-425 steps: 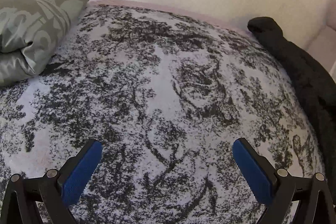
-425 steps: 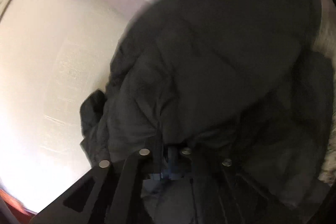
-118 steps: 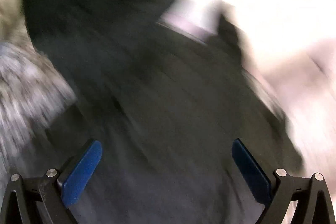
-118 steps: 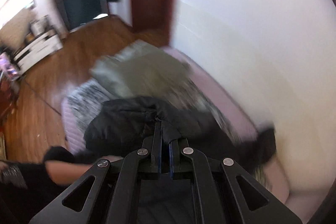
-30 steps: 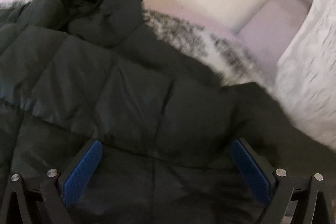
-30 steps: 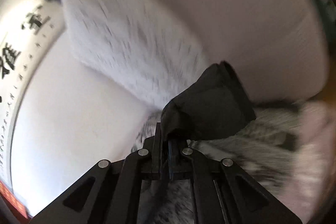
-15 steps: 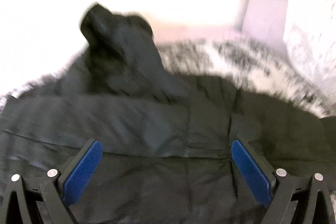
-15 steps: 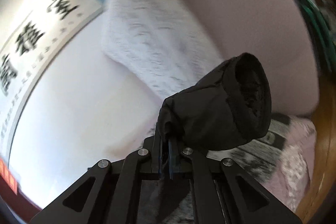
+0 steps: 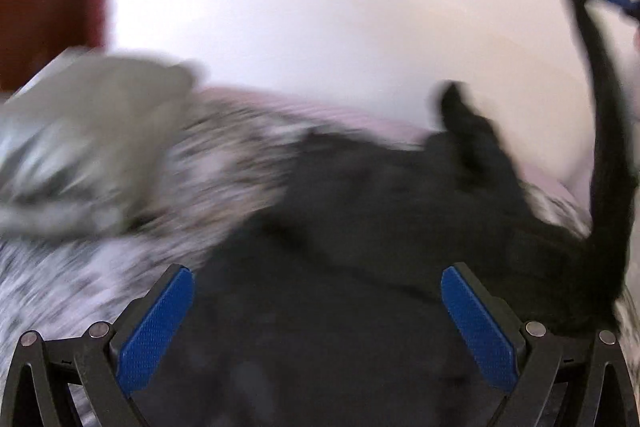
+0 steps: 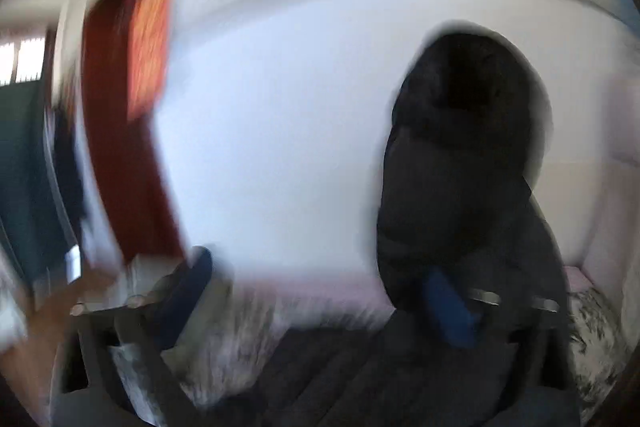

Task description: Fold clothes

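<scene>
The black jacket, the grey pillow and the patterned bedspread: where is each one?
black jacket [image 9: 360, 227]: left wrist view, on its body.
grey pillow [image 9: 88, 131]: left wrist view, on its top face.
patterned bedspread [image 9: 72, 279]: left wrist view, on a bare patch.

This is a home, most likely a bedroom. A bed [image 9: 132, 227] fills the lower part of the left wrist view, covered in a blanket with a mottled black-and-white pattern, and a grey-green patterned pillow [image 9: 80, 131] lies at its far left corner. A black padded jacket [image 9: 360, 247] is spread across the bedding. Behind the bed stands a plain white wall [image 9: 300, 7], with dark reddish-brown wooden door trim [image 10: 120, 147] beside it. Both views are heavily blurred, so finer detail cannot be made out.
</scene>
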